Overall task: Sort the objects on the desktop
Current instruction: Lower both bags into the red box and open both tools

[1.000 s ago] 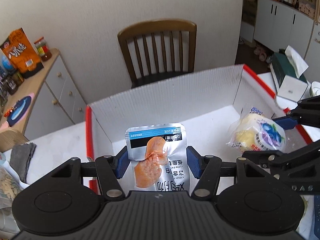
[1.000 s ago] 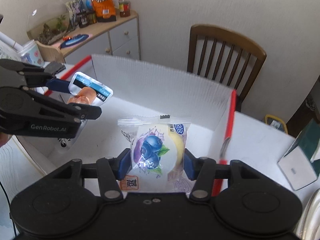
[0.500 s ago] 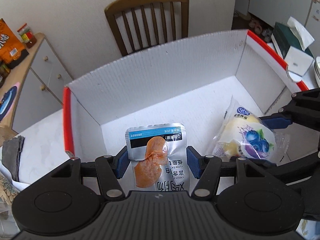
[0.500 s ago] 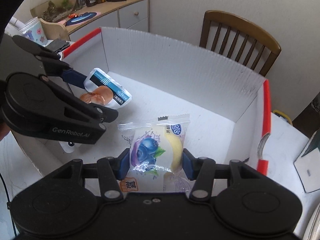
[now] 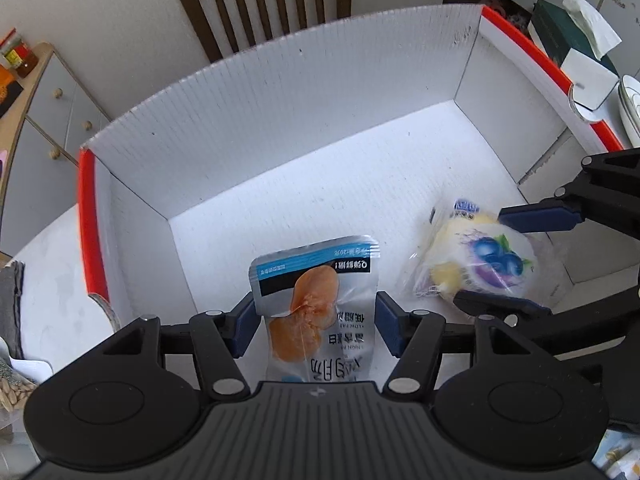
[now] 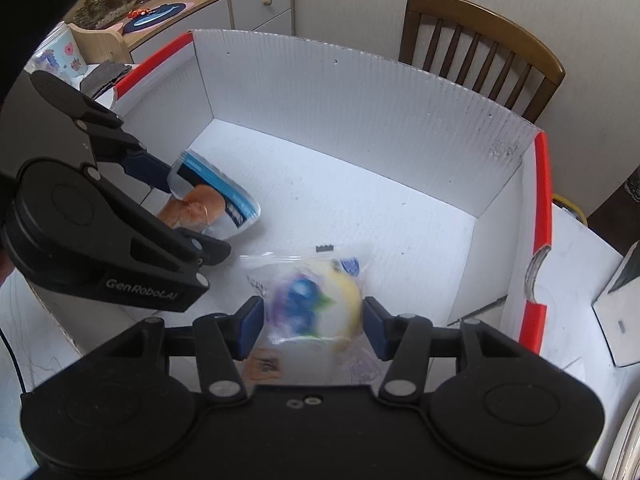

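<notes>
The left gripper (image 5: 316, 328) was seen clamped on a silver snack pouch (image 5: 316, 300), its blue pads pressed to the pouch's two sides, the pouch held upright over the near-left part of the white box (image 5: 320, 120). The right gripper (image 6: 312, 326) was seen closed on a blueberry bun packet (image 6: 312, 300), blurred in its own view, held above the box floor towards the near edge. The two packets were kept just beside each other, not touching. The box's red-edged side walls (image 6: 540, 216) were seen left and right. A wooden chair (image 5: 264, 4) was seen behind the far wall, a tissue box (image 5: 576, 36) off the right corner.
</notes>
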Tool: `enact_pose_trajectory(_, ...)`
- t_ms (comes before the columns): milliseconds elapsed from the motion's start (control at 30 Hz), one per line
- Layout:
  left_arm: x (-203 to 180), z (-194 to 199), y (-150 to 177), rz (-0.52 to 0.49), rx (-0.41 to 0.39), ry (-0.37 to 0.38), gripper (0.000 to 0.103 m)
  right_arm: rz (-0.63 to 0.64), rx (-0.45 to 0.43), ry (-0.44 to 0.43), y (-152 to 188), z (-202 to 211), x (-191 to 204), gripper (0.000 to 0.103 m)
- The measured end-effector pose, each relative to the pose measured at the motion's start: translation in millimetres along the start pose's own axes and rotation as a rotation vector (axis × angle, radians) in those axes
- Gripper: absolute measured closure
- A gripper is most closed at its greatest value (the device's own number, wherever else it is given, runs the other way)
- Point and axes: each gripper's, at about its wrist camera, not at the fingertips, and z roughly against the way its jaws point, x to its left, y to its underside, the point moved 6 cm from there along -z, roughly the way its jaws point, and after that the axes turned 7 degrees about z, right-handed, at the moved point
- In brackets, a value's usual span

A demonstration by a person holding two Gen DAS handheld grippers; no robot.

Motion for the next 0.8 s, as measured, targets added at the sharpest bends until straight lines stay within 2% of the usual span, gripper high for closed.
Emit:
enact_pose_trajectory(100, 4, 1, 2, 0.019, 0.004, 0.005, 0.041, -0.016, -0.007, -0.002, 1, 2, -3, 0.041)
enact_pose_trajectory(433, -5, 18, -4, 0.031, -0.051, 0.003, 0.041, -0.047, -0.071, -0.037, 0, 26, -1, 0.032)
enact_pose_trajectory(633, -5, 39, -2, 0.052, -0.091, -0.002, 0.041, -0.034, -0.108, -0.048, -1, 46, 3, 0.031)
enact_pose_trajectory(800, -5, 45, 0, 0.065, -0.072, -0.021, 0.040, -0.046, -0.134, -0.050, 3, 60, 2, 0.031)
